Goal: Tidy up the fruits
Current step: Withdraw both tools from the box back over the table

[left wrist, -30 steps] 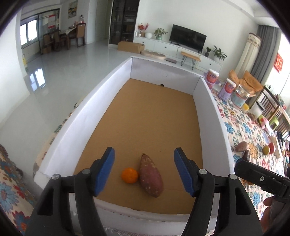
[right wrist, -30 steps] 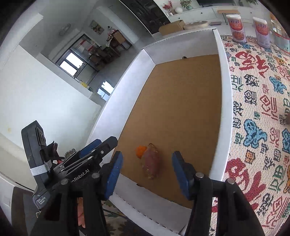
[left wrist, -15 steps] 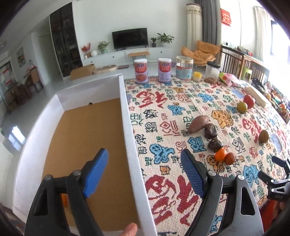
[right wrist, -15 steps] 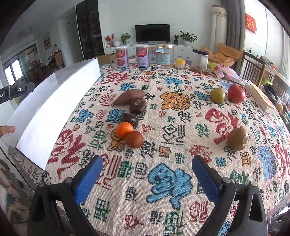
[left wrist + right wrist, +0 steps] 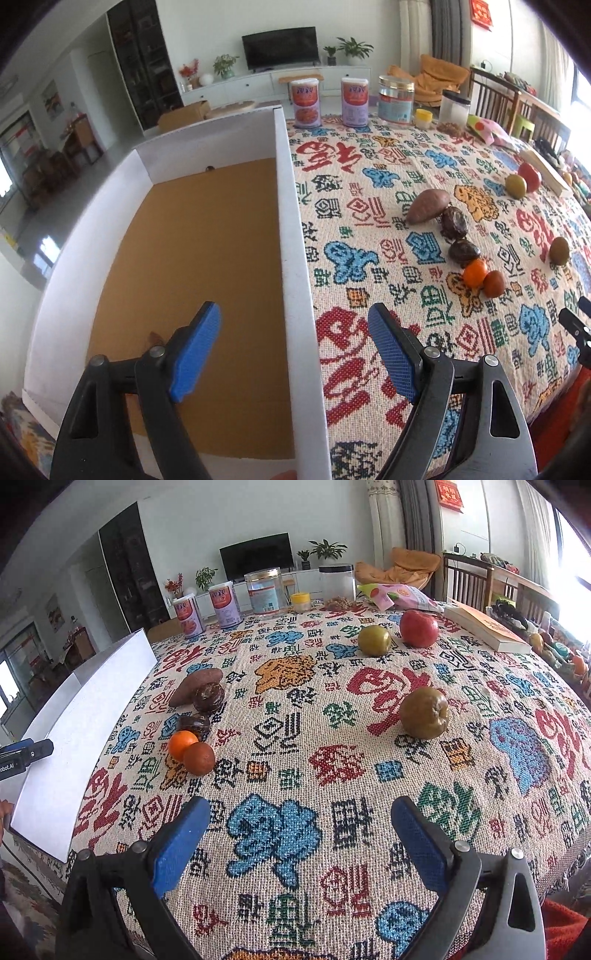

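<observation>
Left claw (image 5: 295, 354) is hanging spread and empty astride the box (image 5: 291, 258) wall, fruit lying well to its right on the worktop (image 5: 295, 738). Right claw (image 5: 299, 845), spread and empty, is facing open cloth; the nearest orange (image 5: 198, 758) is sitting ahead-left, an apple (image 5: 424, 712) ahead-right.

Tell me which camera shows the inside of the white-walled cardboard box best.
The left wrist view: it looks down onto the white-walled cardboard box and its brown floor. The right wrist view shows only the box's outer white wall at its left edge.
</observation>
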`<state>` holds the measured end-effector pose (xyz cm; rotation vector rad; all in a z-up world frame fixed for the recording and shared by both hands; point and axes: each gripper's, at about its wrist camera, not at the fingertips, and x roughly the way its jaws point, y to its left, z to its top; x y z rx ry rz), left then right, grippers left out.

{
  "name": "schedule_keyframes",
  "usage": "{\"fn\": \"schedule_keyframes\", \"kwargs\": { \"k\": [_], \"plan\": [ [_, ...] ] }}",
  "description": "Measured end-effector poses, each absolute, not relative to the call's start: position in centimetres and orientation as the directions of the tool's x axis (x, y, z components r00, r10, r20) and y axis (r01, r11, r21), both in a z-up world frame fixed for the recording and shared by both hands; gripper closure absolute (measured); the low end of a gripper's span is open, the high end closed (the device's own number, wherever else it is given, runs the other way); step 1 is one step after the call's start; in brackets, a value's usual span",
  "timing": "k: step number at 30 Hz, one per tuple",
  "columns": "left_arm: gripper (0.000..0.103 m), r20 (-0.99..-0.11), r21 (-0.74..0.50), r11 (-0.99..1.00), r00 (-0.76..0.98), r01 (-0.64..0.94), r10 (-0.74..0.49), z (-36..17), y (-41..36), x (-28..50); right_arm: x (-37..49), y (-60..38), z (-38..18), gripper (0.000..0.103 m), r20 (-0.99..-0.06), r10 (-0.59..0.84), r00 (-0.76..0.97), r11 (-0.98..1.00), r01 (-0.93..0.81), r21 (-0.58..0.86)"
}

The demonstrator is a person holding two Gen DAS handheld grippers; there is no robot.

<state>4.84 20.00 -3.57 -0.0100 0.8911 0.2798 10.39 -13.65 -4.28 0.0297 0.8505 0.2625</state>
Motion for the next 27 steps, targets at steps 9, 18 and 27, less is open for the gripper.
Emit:
{"fn": "schedule_keyframes", "kwargs": {
  "k": [9,18,27],
  "plan": [
    [0.012,-0.458,0.149,0.931,0.812,-0.333,0.363,2.0,14.6,1.6,9.8,-14.7,-2.1,0.004,-0.726,0.13,0.675,0.985,-0.174,0.015],
    [0.01,-0.653,-0.04,0.998,0.757,-0.045,0.008,-3.8,5.8,6.1,10.4,-16.8,-3.4,0.003,-0.763,0.11,0.637,0.99,-0.135,0.031],
    [0.01,-0.728,0.013,0.994,0.68,-0.111,0.085,-10.6,7.1,10.3,10.9,-17.3,-4.2,0.002,-0.781,0.13,0.611,0.99,-0.127,0.065]
  ]
}}
